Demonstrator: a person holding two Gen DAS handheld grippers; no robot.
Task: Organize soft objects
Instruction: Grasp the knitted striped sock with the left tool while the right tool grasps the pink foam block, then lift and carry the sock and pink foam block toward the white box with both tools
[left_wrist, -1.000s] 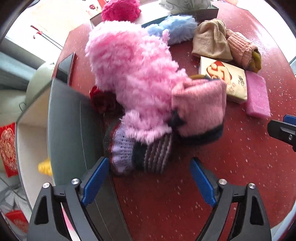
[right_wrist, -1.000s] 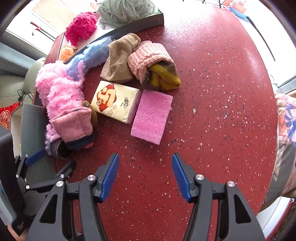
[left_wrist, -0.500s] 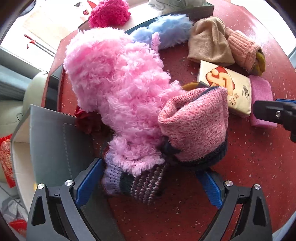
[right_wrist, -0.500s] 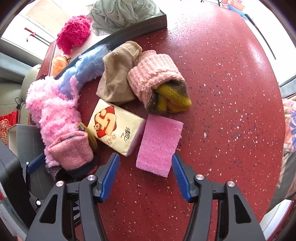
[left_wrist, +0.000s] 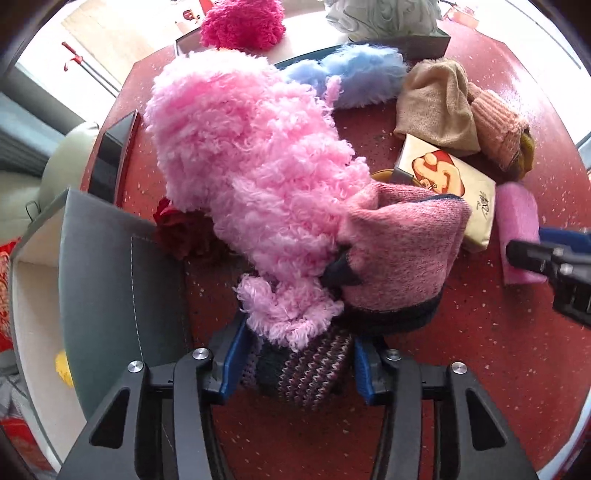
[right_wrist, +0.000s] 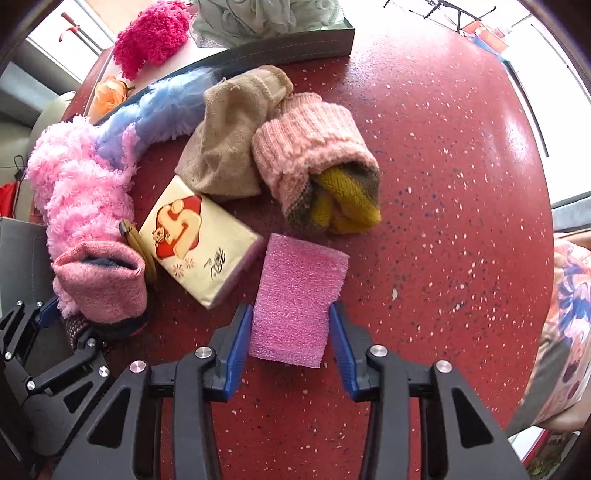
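My left gripper (left_wrist: 297, 363) points down at a striped purple knit piece (left_wrist: 310, 373). Its jaws are closing, with both blue pads against the knit's sides. A fluffy pink scarf (left_wrist: 251, 155) and a pink knit hat (left_wrist: 402, 251) lie over the far part of that knit piece. My right gripper (right_wrist: 290, 343) straddles a pink sponge (right_wrist: 299, 288) on the red table (right_wrist: 443, 184). Its jaws are closing too, and the pads touch the sponge's two long edges. In the right wrist view the left gripper's body is at the lower left.
A tissue pack (right_wrist: 195, 236), a beige sock (right_wrist: 229, 147) and a pink knit roll with yellow inside (right_wrist: 314, 155) lie beyond the sponge. A fluffy blue piece (left_wrist: 354, 74) sits behind. An open grey box (left_wrist: 103, 277) stands left; a grey tray (right_wrist: 288, 48) holds cloths at the back.
Both grippers have come down and narrowed: the left from wide open onto the striped knit, the right forward around the pink sponge and in against its edges.
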